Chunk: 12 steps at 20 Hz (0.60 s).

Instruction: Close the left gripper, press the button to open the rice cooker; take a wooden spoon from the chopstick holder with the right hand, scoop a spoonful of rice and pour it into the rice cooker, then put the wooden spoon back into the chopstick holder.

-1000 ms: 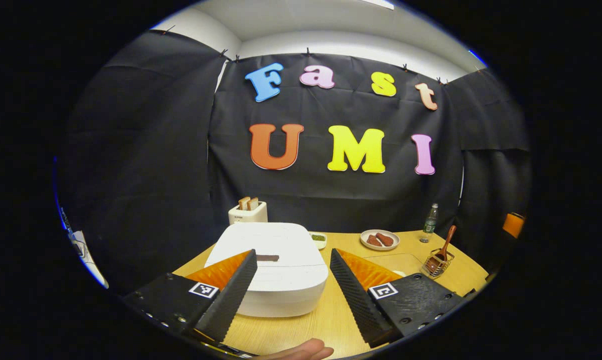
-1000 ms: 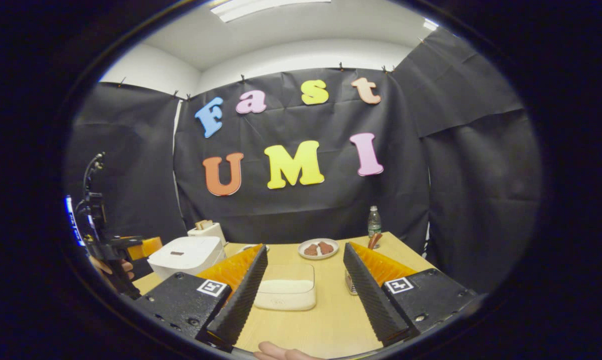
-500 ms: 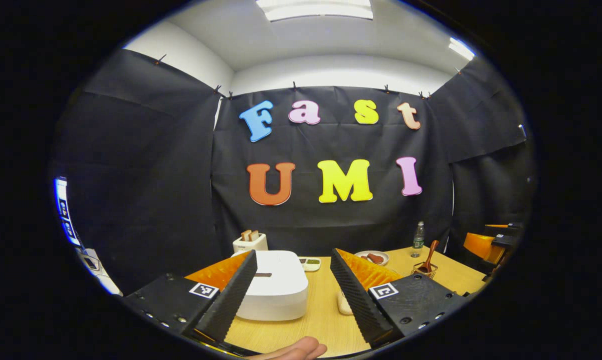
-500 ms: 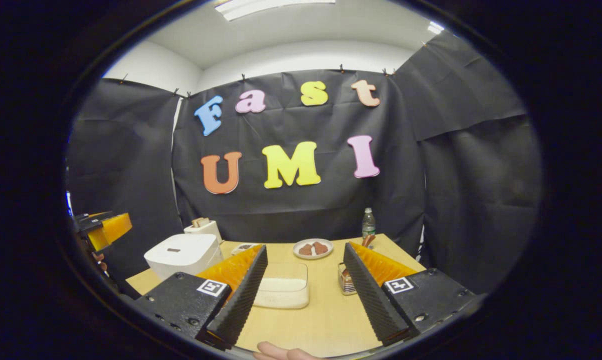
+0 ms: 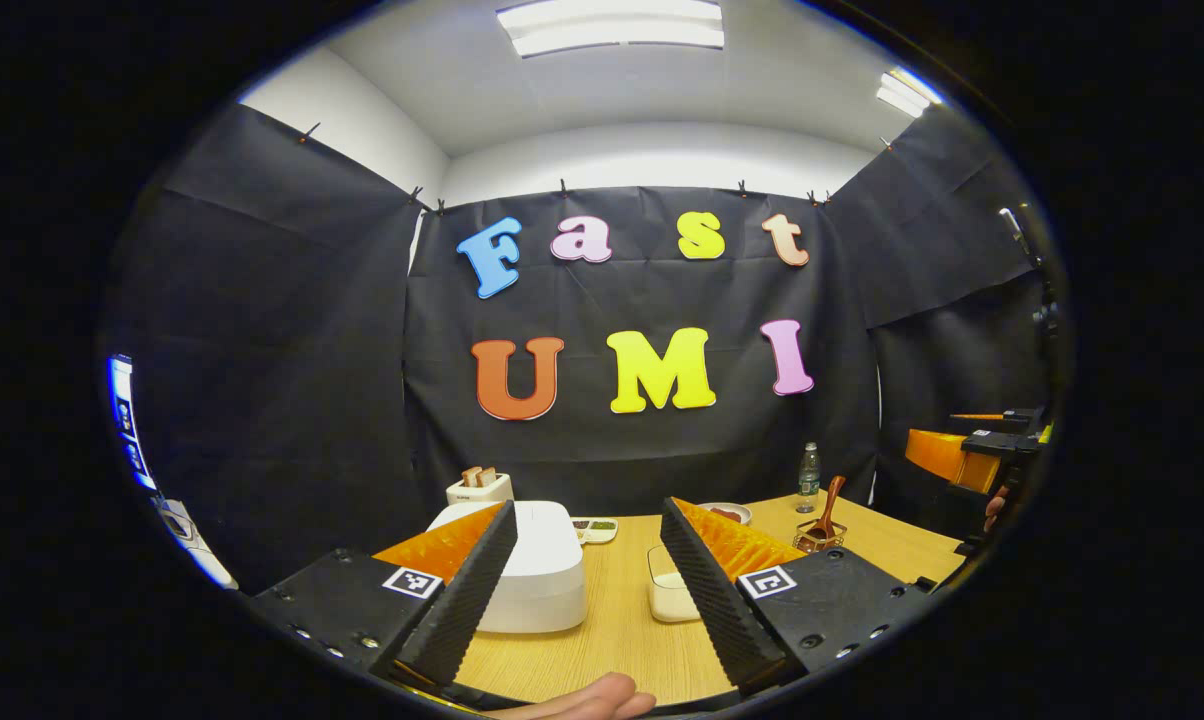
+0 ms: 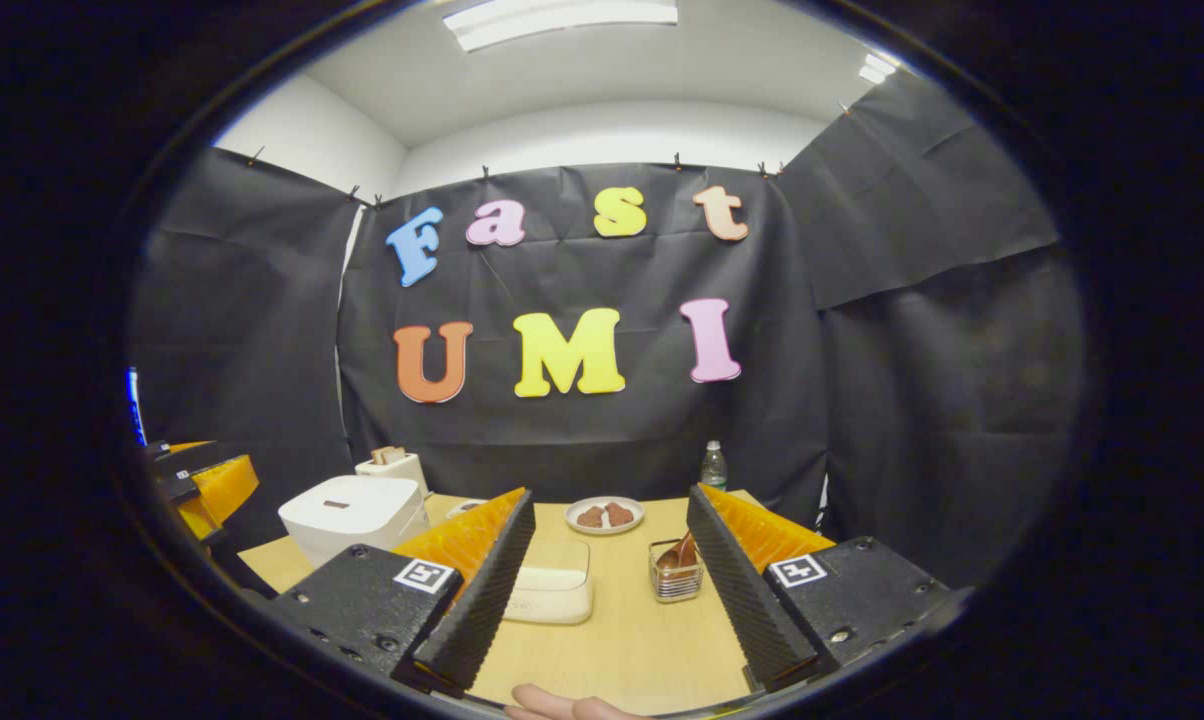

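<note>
So rn both are held back from the counter (image 5: pixel 612 640), nothing touched yet imo. Left hand-held gripper (image 5: pixel 587 570) has its fingers spread wide, holding nothing. Right hand-held gripper (image 6: pixel 610 560) same deal, spread and empty.

Where stuff is: rice cooker (image 5: pixel 542 560) sits on the left part of the counter w/ lid down, toaster (image 5: pixel 479 488) just behind it. In the right gripper view the dark strip on the cooker's lid (image 6: pixel 335 504) is prob the button, too small to be sure tho. Rice container (image 6: pixel 554 590) is mid counter, chopstick holder (image 6: pixel 675 580) just beside it on the right w/ the wooden spoon (image 6: pixel 674 553) leaning in it. Plate (image 6: pixel 604 515) and bottle (image 6: pixel 713 467) further back.

Step in hand = left one needs to clench first, then press. Tips:
- squeeze fully BEFORE going down, spread fingers would straddle the button and do zilch
- come at the button from above, w/ the tips centred on that strip
- push straight down, not at a slant, or the cooker prob slides on the smooth wood
- keep the right one parked near the holder, clear of the lid's swing
</note>
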{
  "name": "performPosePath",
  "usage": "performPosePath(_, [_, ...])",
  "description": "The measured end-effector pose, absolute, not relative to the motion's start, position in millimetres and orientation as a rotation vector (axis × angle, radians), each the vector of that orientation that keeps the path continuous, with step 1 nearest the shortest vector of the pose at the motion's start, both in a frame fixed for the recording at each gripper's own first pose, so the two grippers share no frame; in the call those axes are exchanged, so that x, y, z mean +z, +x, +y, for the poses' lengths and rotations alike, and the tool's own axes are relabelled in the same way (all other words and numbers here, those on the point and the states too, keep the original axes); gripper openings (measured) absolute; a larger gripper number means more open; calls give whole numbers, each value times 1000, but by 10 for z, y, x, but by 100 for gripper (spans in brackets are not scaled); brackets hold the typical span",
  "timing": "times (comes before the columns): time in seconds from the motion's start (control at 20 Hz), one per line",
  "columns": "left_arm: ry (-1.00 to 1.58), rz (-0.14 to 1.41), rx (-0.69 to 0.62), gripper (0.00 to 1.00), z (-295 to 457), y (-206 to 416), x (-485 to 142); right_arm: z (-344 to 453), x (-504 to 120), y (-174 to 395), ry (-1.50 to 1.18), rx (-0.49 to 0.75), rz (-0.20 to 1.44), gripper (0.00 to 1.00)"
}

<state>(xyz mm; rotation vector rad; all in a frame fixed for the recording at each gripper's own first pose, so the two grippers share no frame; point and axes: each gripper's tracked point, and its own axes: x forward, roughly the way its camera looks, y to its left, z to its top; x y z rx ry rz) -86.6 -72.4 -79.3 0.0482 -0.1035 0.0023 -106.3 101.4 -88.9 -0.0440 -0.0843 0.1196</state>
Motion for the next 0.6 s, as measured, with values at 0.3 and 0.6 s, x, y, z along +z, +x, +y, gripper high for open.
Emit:
performPosePath(0.3, [-3, -112, 20, 93, -536, -925, -729, 1064, -856, -1122, -46, 117, -102, 99])
performPosePath(0.6, [-2, -112, 23, 94, -517, -928, -699, 1049, -868, -1098, -49, 115, -97, 99])
